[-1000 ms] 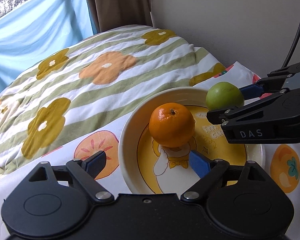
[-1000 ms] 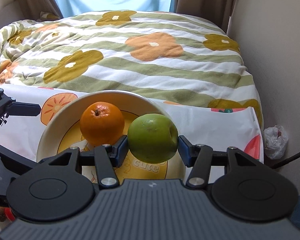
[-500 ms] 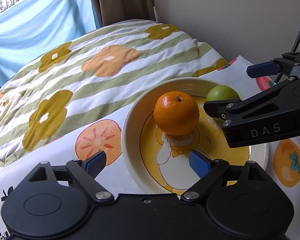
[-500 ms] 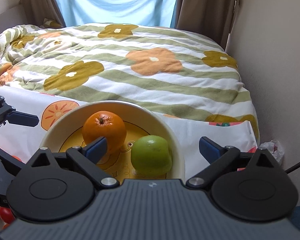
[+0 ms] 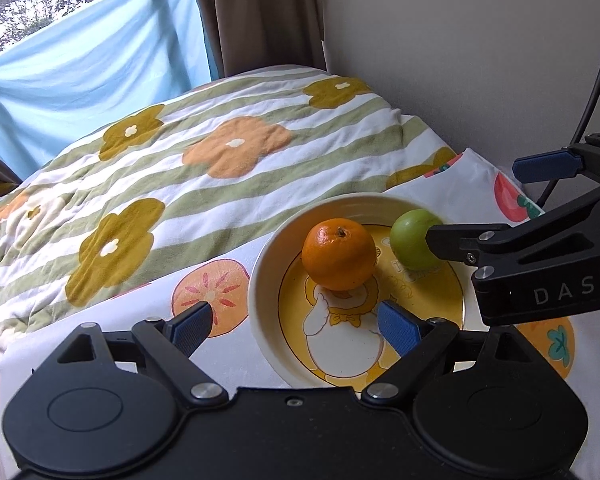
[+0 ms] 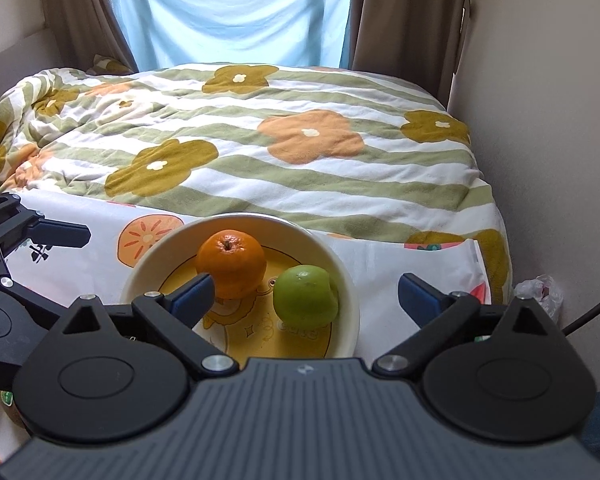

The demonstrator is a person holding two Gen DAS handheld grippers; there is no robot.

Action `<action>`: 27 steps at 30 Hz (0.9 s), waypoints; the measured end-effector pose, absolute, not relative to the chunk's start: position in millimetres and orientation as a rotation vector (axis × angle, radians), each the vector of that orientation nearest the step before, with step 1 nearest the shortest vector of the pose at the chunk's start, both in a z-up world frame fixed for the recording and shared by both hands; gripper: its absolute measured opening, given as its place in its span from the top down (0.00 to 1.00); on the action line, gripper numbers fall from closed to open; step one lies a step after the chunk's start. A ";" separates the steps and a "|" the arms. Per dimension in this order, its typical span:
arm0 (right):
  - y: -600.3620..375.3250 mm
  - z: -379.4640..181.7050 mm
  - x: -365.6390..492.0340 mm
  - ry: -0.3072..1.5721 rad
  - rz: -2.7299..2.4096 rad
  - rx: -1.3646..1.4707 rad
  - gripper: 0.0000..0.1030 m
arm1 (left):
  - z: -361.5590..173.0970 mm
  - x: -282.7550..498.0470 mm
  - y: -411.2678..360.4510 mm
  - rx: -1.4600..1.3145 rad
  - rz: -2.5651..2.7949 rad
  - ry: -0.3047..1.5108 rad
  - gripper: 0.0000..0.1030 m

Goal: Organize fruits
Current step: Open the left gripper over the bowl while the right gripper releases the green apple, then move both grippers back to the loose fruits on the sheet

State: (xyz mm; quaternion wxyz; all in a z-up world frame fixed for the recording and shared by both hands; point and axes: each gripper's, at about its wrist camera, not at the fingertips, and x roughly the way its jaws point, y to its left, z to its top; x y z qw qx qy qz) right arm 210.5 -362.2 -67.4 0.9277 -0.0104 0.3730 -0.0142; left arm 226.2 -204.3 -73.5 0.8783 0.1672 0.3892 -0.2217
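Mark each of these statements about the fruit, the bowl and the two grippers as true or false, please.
1. The orange lies inside the bowl. True.
2. The right gripper holds the green apple. False: its jaws stand wide open and the apple rests in the bowl.
3. The left gripper is open and holds nothing. True.
4. The apple lies outside the bowl, on the blanket. False: it sits in the bowl beside the orange.
5. The bowl stands on a cloth printed with fruit. True.
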 end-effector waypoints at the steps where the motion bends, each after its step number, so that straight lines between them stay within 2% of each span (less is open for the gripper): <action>1: -362.4 -63.1 205.4 0.761 -0.027 -0.019 0.00 | -68.1 219.8 -204.0 0.343 -0.455 0.802 0.10; 13: -360.7 -17.7 132.3 0.720 -0.027 -0.016 0.00 | -19.8 136.4 -183.5 0.234 -0.329 0.719 0.10; 27: -325.2 -9.6 67.8 0.737 0.073 0.016 0.00 | -10.6 52.3 -127.9 0.158 -0.149 0.710 0.10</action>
